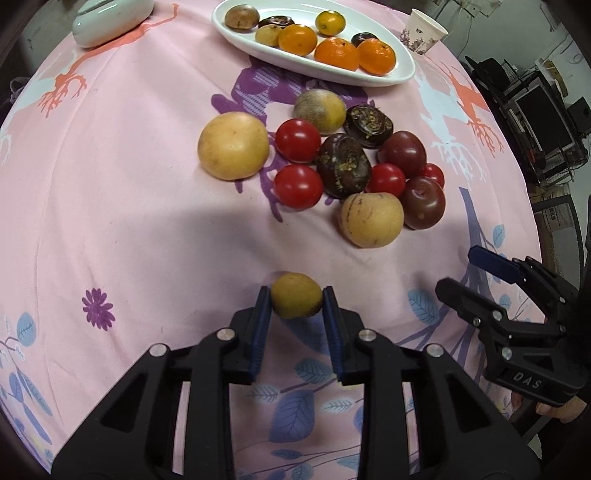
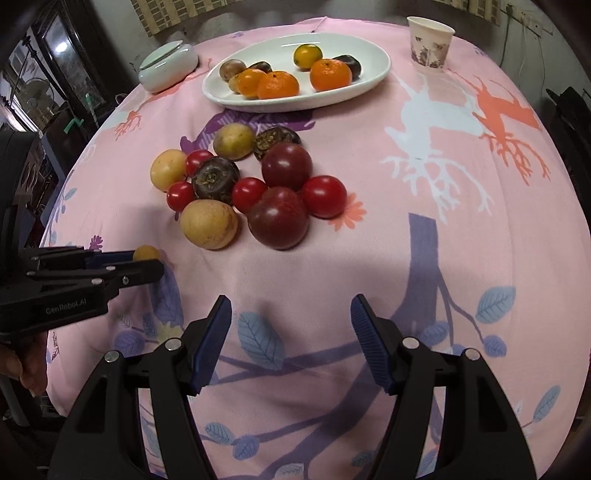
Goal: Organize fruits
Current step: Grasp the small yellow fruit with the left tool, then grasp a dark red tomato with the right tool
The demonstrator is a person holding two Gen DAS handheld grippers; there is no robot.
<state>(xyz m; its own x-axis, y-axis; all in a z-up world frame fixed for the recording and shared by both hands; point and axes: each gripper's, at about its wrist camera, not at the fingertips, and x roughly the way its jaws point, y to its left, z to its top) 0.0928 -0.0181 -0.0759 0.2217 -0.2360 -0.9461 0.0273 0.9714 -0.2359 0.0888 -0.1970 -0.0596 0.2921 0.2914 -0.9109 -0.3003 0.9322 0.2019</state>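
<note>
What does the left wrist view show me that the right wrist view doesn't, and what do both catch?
Only the left wrist view shows both pads of the left gripper pressed on the small yellow fruit. Only the right wrist view shows the right gripper head on, open and empty. Both show the white plate with oranges, the fruit pile, the paper cup and the pink tablecloth.
</note>
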